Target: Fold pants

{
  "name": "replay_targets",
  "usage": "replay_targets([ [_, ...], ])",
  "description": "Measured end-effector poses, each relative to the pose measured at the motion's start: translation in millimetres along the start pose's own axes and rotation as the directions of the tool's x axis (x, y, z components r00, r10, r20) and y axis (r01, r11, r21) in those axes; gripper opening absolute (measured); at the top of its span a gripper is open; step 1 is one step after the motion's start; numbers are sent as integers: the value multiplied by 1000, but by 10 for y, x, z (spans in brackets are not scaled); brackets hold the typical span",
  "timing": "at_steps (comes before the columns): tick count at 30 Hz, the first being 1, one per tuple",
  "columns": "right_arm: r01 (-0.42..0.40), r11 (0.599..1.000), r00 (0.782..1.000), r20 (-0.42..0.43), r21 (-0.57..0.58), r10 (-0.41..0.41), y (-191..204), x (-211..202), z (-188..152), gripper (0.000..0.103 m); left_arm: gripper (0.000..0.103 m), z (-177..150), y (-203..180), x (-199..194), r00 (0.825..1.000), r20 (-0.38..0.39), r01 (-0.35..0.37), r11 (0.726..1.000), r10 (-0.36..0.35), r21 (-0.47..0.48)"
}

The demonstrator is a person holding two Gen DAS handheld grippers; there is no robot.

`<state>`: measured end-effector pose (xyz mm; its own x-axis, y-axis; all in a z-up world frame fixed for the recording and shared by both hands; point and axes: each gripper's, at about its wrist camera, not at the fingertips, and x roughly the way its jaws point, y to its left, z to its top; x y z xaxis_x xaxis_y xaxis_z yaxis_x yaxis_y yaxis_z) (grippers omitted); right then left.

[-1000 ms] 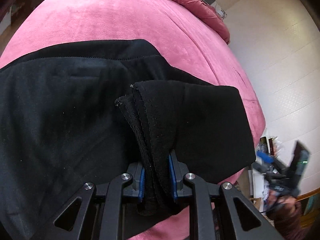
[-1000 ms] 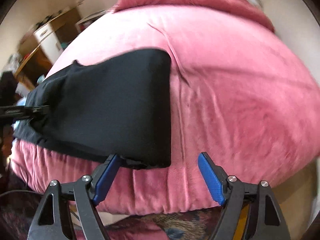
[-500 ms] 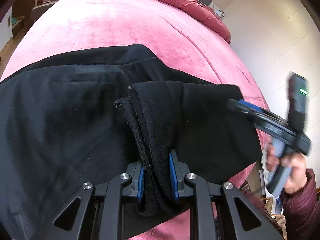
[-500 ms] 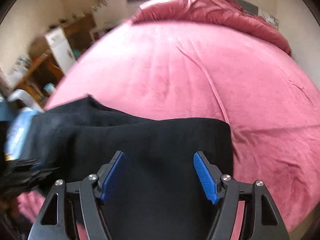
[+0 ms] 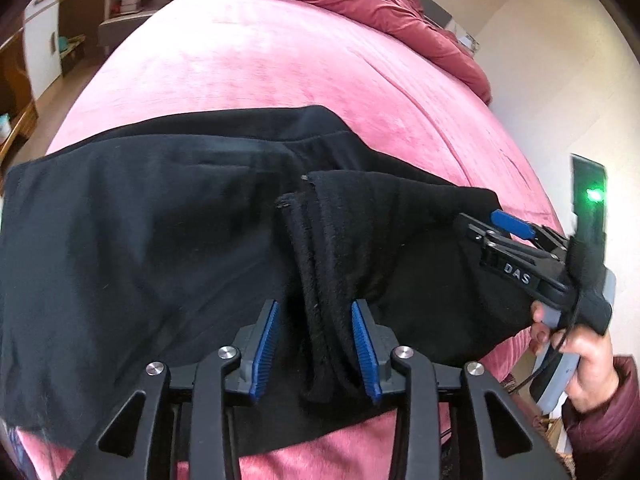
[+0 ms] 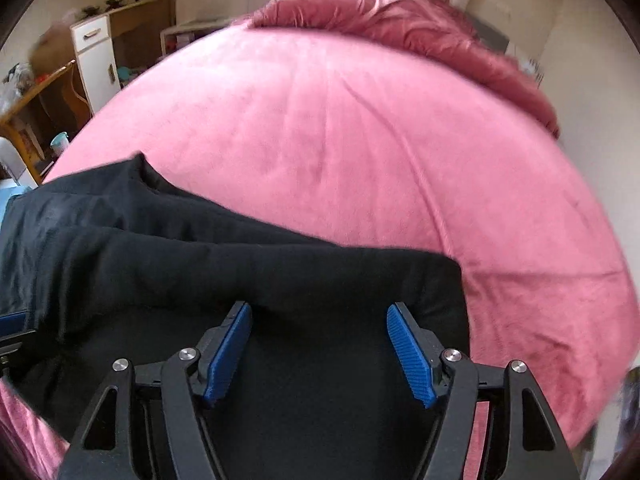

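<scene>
Left gripper [image 5: 316, 354] jaws opening, releasing the pants [image 5: 140, 248] hem onto the bed [image 5: 280, 60]; right gripper [image 6: 320, 354] jaws wide, poised over the fold.

Black pants [image 5: 132, 248] lie partly folded across the pink bed's near edge, one bunched fold raised.

A pink bedspread [image 6: 360, 152] carries a rumpled crimson duvet [image 6: 400, 16]; a white cabinet [image 6: 98, 60] stands beside.

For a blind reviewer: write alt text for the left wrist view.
The left gripper, jaws opening, straddles a bunched ridge of black fleece pants on a pink velvety bed cover. At right, the right gripper reaches over the pants' edge.
</scene>
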<state>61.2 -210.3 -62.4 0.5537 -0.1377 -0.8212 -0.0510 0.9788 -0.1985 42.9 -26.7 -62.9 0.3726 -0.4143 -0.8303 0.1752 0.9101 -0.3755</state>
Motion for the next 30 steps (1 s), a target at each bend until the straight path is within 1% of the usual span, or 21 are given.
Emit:
replay_targets([
  [3,11,999,998,57,-43,-8,239,-222,-13,71,41,-43,80,-123,1000,14,-4,999,5,-42],
  [4,10,998,997,72,-61,-5,336,-292,-21,71,41,-58,107,-184,1000,26,-15,999,17,-51],
  [7,-12,993,994,110,-118,25,635,-447,-46,71,41,-98,210,-353,997,55,-43,996,48,-81],
  [9,-39,990,991,119,-133,55,789,-515,-51,71,41,-125,303,-460,996,69,-53,993,60,-110],
  [12,-58,987,988,133,-151,78,995,-635,-72,71,41,-151,507,-602,992,83,-81,983,95,-163],
  [16,-95,982,983,142,-164,118,1286,-763,-89,73,41,-256,804,-793,985,88,-126,961,152,-244],
  [22,-117,975,974,169,-187,149,1504,-840,-70,76,42,-429,1229,-1037,976,79,-164,919,204,-358],
  [26,-120,972,973,172,-200,155,1565,-872,-34,78,46,-534,1433,-1136,977,63,-158,895,202,-417],
  [30,-118,971,973,173,-209,155,1592,-889,-8,78,46,-624,1563,-1135,982,41,-142,873,182,-467],
])
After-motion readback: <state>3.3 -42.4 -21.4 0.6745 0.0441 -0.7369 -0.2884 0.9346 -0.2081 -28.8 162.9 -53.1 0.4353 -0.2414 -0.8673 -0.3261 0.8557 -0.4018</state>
